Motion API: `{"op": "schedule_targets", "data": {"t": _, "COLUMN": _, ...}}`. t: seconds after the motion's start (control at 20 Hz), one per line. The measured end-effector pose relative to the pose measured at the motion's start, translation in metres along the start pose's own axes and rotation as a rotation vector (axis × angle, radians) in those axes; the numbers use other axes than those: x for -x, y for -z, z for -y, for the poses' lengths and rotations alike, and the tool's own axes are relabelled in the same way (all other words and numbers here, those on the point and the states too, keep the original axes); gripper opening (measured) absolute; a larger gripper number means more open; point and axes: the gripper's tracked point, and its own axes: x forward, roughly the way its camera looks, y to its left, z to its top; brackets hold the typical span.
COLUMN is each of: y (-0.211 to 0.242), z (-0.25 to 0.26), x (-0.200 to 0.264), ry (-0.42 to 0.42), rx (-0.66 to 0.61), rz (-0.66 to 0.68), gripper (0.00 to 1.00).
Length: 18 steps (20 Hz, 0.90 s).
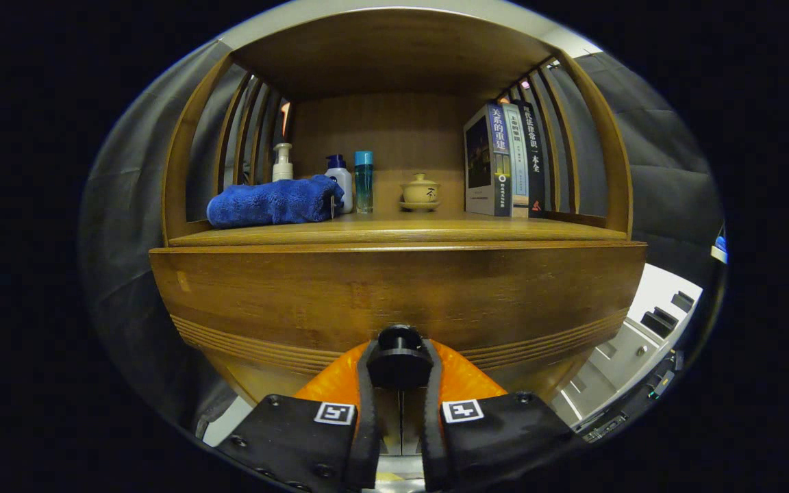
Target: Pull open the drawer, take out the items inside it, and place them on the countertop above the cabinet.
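Note:
A brown wooden drawer front (394,294) fills the space just ahead of me, below the countertop (394,233) of the cabinet. Its round black knob (399,352) sits between my fingertips, and my gripper (399,366) is shut on it, one finger pressing each side. The drawer's inside is hidden behind its front panel. On the countertop at the left lies a folded blue towel (274,202).
On the countertop stand a white pump bottle (283,163), a white bottle with blue cap (340,179), a teal bottle (364,181), a small lidded cup on a saucer (420,192) and several upright books (504,161). Wooden slats close both sides. White furniture (641,335) stands low right.

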Motion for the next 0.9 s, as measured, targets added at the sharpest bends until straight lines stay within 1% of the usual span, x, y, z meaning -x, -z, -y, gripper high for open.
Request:
{"op": "schedule_targets", "data": {"t": 0.2, "y": 0.007, "z": 0.000, "x": 0.026, "ry": 0.016, "rx": 0.035, "rz": -0.019, "gripper": 0.33}}
{"op": "schedule_targets", "data": {"t": 0.55, "y": 0.018, "z": 0.000, "x": 0.062, "ry": 0.051, "rx": 0.033, "rz": -0.063, "gripper": 0.33}}
{"op": "schedule_targets", "data": {"t": 0.9, "y": 0.029, "z": -0.001, "x": 0.103, "ry": 0.066, "rx": 0.040, "rz": -0.075, "gripper": 0.33}}
